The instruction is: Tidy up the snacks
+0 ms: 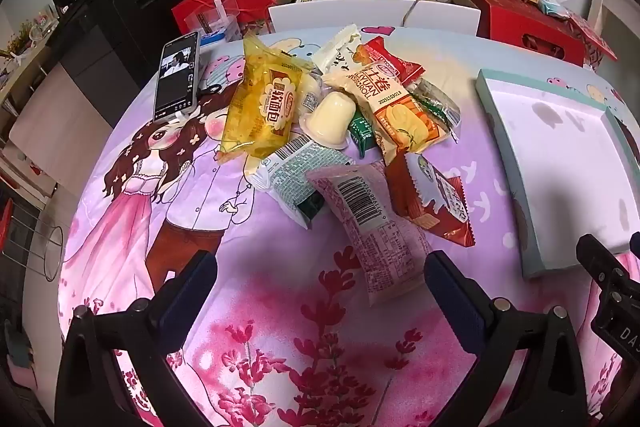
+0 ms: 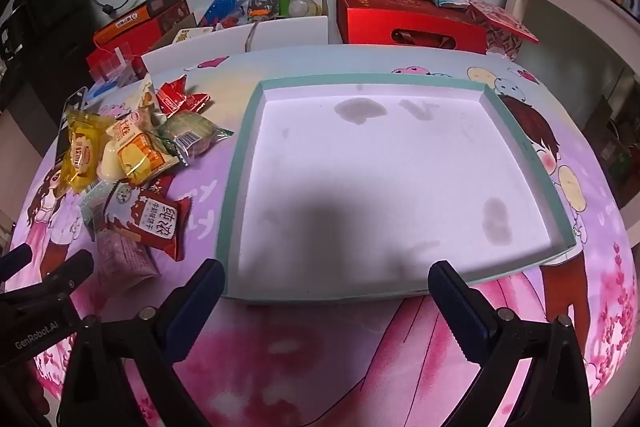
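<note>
A: Ten or so wrapped snacks sit heaped in the middle of the left wrist frame, and none is in the shallow teal-rimmed cardboard tray [image 2: 240, 163] yet. Which first?

B: The long pink plastic packet with the barcode [image 1: 376, 227]. It lies at the lower centre of that frame, nearest the left gripper [image 1: 320, 291], and its near end pokes out between the two spread, empty fingers.

A: So just close on it?

B: Ease forward first. I would take it across its narrow width near the middle, so it hangs level instead of drooping. Its far end lies on the pale green-printed packet [image 1: 296, 171] and touches the dark red crinkle-edged biscuit packet [image 1: 432, 195], so lift straight up before swinging right, or those may drag along.

A: And the right gripper [image 2: 324, 291]?

B: Also spread wide and holding nothing, at the lower centre of its own frame, just at the tray's near rim. Its shadow falls on the white floor of the tray. I would keep it clear of the drop spot.

A: Where to drop?

B: A far corner of the tray, packet parallel to a wall. That leaves room for the big yellow bread bag [image 1: 260, 107] and the small cream jelly cup [image 1: 332, 119], which may roll if bumped.
</note>
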A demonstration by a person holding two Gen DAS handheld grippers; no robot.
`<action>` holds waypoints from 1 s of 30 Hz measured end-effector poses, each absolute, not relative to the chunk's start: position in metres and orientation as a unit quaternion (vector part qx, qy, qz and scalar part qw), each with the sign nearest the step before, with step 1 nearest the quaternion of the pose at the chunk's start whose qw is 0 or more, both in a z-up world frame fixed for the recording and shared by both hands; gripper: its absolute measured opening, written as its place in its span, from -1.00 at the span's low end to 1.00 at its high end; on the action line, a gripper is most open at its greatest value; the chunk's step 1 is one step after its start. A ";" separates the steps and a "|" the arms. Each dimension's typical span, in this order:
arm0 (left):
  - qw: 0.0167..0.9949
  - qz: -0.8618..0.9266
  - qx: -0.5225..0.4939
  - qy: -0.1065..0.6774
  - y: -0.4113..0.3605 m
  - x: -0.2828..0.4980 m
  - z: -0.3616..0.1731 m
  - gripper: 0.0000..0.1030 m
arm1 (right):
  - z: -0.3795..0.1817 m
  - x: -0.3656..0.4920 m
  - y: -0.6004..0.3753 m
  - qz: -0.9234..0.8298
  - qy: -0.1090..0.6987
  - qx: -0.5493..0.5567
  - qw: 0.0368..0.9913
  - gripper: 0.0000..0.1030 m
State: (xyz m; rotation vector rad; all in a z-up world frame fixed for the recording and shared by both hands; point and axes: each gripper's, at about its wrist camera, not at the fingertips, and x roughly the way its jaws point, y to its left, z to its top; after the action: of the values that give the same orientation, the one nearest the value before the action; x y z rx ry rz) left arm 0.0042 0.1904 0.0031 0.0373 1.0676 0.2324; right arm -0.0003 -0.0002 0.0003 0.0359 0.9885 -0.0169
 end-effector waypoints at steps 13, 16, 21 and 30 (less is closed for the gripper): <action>0.855 0.110 0.017 0.507 0.190 0.004 0.003 1.00 | -0.001 0.001 0.002 -0.013 0.482 0.007 0.876 1.00; 0.854 0.110 0.016 0.507 0.190 0.004 0.003 1.00 | -0.002 0.001 0.003 -0.013 0.483 0.007 0.875 1.00; 0.854 0.110 0.016 0.508 0.190 0.004 0.003 1.00 | -0.003 0.002 0.003 -0.013 0.484 0.006 0.875 1.00; 0.854 0.110 0.016 0.508 0.191 0.004 0.003 1.00 | -0.004 0.002 0.004 -0.012 0.486 0.004 0.874 1.00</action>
State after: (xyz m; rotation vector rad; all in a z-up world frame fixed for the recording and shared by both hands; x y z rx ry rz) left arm 0.0042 0.1910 0.0034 0.0336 1.0680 0.2305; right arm 0.0020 0.0036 -0.0036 0.0089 1.0150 -0.0241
